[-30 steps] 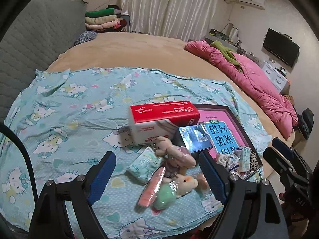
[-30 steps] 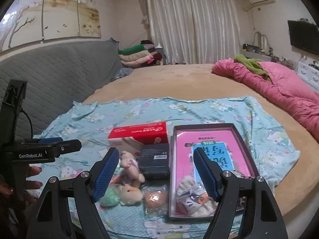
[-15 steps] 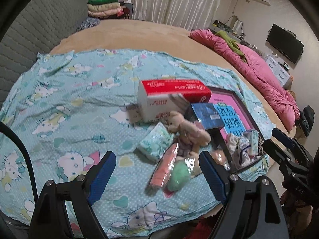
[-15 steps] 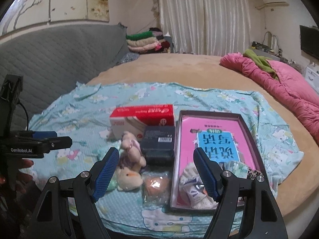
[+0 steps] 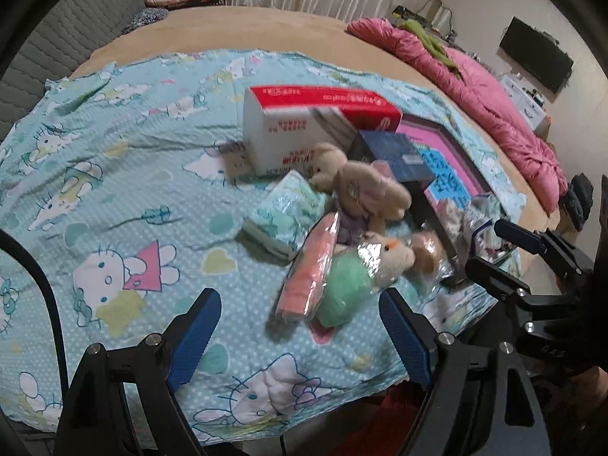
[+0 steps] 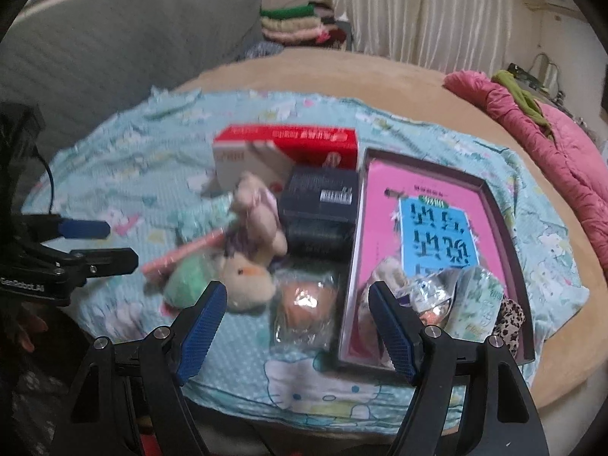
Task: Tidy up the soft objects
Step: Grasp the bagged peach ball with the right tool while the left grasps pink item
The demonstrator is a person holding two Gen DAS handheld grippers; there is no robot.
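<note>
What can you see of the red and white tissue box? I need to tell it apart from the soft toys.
The tissue box is a rectangular pack with a red top and white sides bearing red print. It rests on the cartoon-cat sheet, behind the toys. A beige plush bear and a dark box sit close against its front. Nothing grips it.

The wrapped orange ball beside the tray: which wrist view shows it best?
The right wrist view: the wrapped orange ball lies whole between the open right gripper's fingers, beside the tray. In the left wrist view only a blurred part shows behind the plush chick.
</note>
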